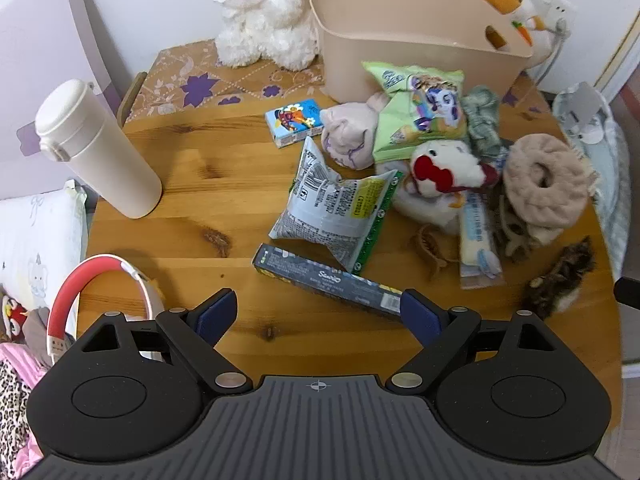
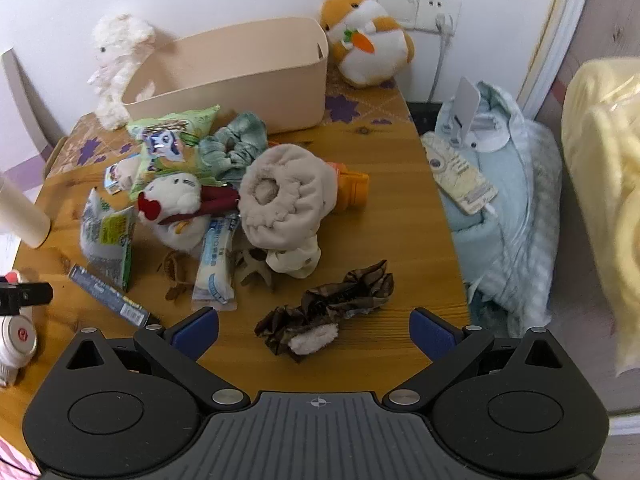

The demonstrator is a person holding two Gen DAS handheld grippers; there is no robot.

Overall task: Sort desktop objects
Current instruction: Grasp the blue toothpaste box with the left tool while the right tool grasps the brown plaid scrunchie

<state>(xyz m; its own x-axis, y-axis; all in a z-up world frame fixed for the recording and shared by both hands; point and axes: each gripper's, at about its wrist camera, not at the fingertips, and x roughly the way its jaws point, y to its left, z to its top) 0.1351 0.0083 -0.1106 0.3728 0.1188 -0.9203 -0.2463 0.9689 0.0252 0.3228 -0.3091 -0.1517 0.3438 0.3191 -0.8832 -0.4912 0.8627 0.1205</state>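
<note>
Right claw [image 2: 314, 330] wide open, hovering over wooden bench [image 2: 400, 216] w/ dark brown scrunchie [image 2: 332, 308] between its blue pads [image 2: 196, 330]. Clutter pile mid-bench: beige scrunchie [image 2: 286, 200], white plush [image 2: 172, 204], snack bags. Beige bin [image 2: 240, 76] at back.

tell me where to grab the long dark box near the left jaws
Grip the long dark box across its narrow width near the middle, coming from above. It lies flat on the table, slanted, with its far end tucked under the snack bag.

Bare table [image 1: 192, 184] beside thermos [image 1: 96, 152]
</note>
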